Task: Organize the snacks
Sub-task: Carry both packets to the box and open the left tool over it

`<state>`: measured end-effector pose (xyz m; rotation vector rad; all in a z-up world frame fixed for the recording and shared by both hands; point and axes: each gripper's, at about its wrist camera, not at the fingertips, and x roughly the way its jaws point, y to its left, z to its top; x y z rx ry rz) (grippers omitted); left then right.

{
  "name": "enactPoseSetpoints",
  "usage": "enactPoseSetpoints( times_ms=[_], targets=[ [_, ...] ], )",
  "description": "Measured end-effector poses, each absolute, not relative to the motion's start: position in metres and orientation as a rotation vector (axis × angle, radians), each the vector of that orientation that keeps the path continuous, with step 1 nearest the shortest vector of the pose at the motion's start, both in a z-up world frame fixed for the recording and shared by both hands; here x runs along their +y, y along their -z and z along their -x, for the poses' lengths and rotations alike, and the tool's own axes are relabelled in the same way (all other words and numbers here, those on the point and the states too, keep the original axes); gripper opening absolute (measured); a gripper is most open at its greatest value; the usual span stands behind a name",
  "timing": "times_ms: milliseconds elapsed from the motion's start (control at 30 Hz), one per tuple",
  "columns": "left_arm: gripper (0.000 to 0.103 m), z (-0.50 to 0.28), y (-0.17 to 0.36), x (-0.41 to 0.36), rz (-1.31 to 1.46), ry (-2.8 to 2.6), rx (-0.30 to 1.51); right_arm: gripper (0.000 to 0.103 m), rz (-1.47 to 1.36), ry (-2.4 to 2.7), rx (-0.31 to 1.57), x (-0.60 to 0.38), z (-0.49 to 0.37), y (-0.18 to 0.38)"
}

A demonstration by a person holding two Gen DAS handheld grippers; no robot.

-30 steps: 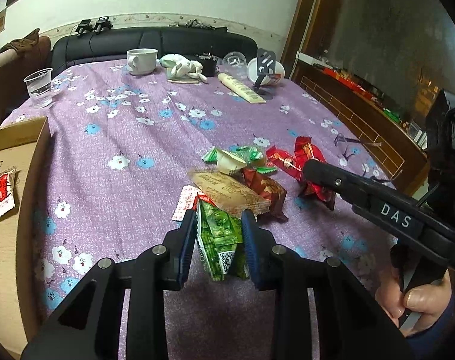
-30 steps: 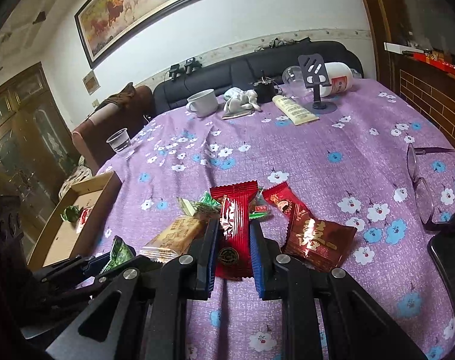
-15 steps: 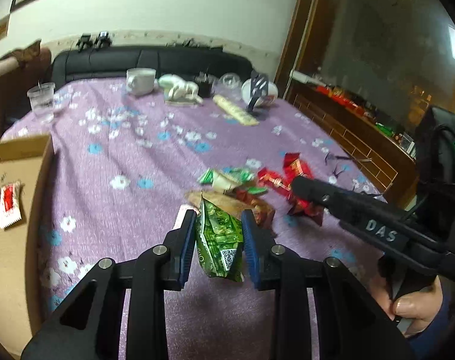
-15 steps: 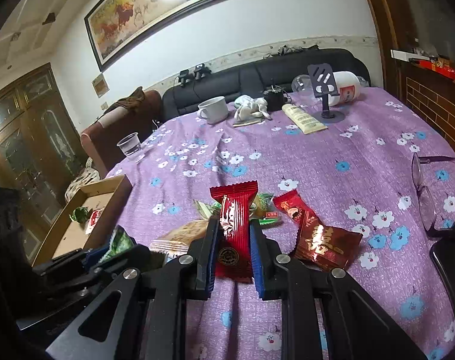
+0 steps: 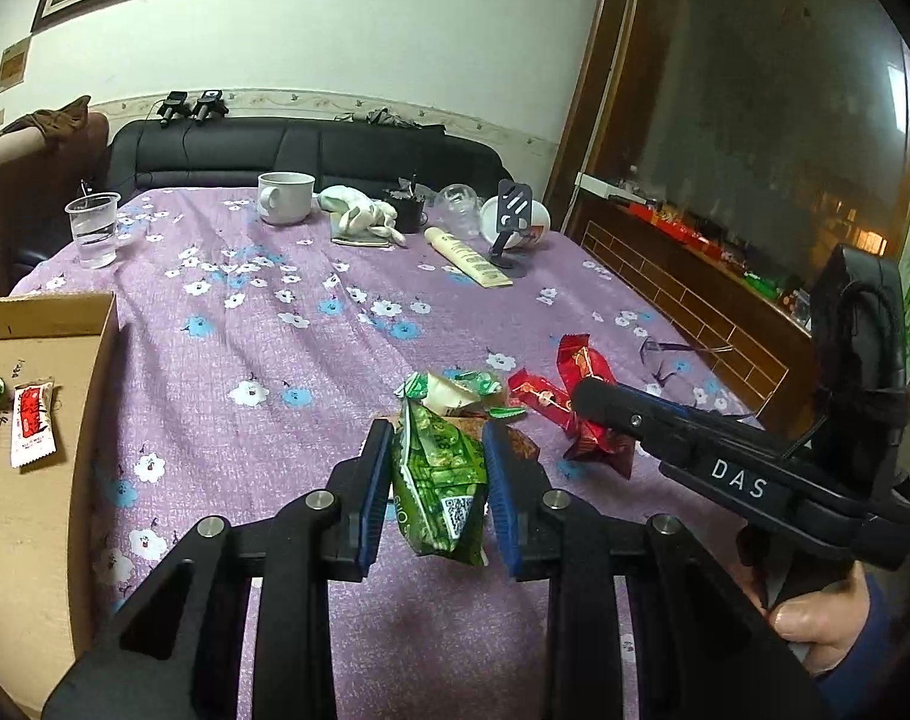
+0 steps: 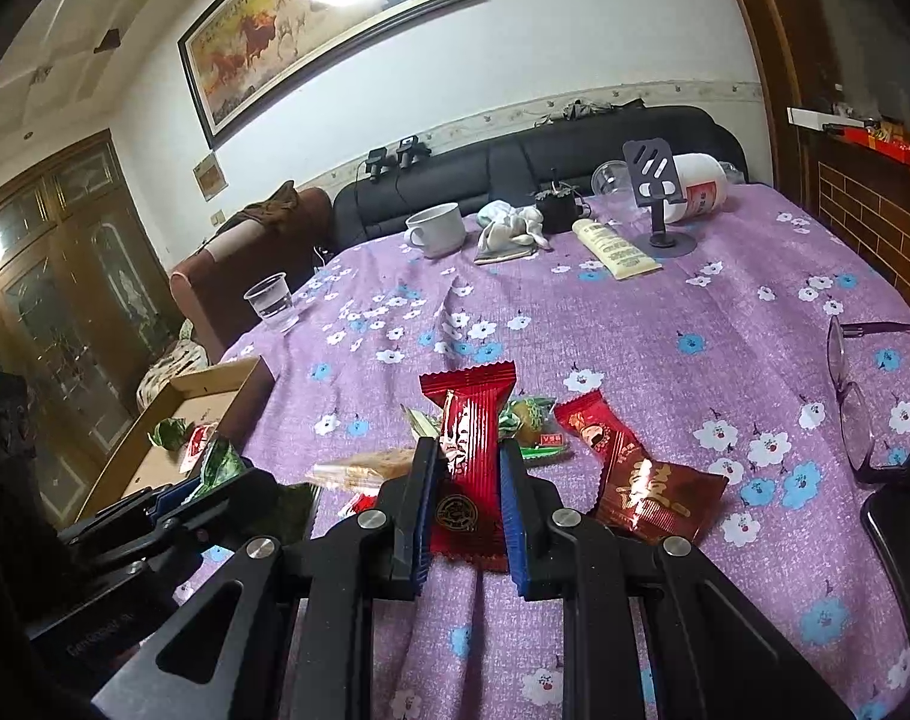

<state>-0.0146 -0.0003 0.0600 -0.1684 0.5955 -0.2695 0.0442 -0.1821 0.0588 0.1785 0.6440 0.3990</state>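
Observation:
My left gripper [image 5: 437, 450] is shut on a green snack packet [image 5: 440, 483] and holds it above the purple flowered tablecloth [image 5: 311, 360]. My right gripper [image 6: 466, 462] is shut on a long red snack packet [image 6: 467, 456], also lifted; the right gripper shows in the left wrist view [image 5: 587, 393]. Below them lies a small pile of snacks: green and cream wrappers [image 5: 449, 390], red packets [image 6: 635, 474] and a tan biscuit pack [image 6: 365, 465]. A cardboard box [image 5: 29, 480] at the left holds a red-and-white sachet [image 5: 32, 423] and a green packet [image 6: 168, 433].
At the far end of the table stand a white mug [image 5: 284, 197], a plastic cup of water [image 5: 93, 228], a cloth [image 5: 359, 217], a cream tube [image 5: 467, 249], a phone stand [image 5: 512, 222] and a jar. Glasses [image 6: 851, 396] lie at the right edge. A black sofa is behind.
Both grippers have risen from the table with their packets; the green packet and the red packet are now clear of the pile. Both views tilt upward.

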Motion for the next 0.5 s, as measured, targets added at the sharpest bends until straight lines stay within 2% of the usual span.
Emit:
enactPoseSetpoints(
  times_ms=[500],
  targets=[
    [0.027,0.044,-0.089,0.056,0.25,0.199,0.592,0.02,-0.185,-0.451,0.629,-0.18,-0.04,-0.061]
  ],
)
